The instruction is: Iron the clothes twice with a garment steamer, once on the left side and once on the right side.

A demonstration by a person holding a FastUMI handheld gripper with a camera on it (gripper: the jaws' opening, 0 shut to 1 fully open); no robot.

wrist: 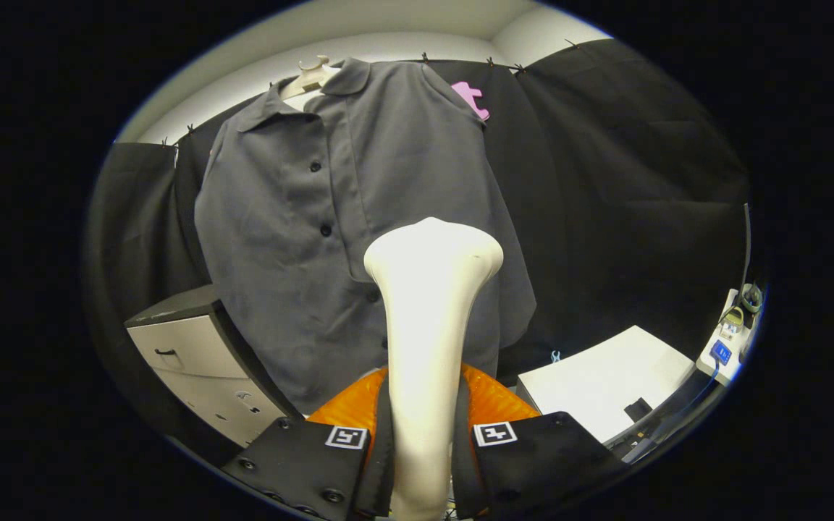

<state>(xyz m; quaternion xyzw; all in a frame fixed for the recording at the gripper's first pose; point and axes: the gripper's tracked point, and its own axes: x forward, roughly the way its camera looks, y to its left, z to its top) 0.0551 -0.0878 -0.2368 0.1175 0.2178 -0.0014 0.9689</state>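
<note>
The grey shirt (330, 217) hangs from a hanger (310, 77) at upper centre of the frame, spread flat so both halves are open to steaming. At lower centre the garment steamer (428, 318) stands upright, head against the shirt's lower right panel, it seems. The gripper (422, 449) is clamped on its handle, both fingers pressing, so the head stays steady for a pass.

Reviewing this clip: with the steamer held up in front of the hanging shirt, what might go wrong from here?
1. The tongs grip the white steamer low on its handle, so its wide head may tilt or slip.
2. The grey shirt hangs loosely on a hanger; pressure may swing it away rather than smooth it.
3. The drawer cabinet sits close beside the shirt's hem and may block a low pass there.
</note>
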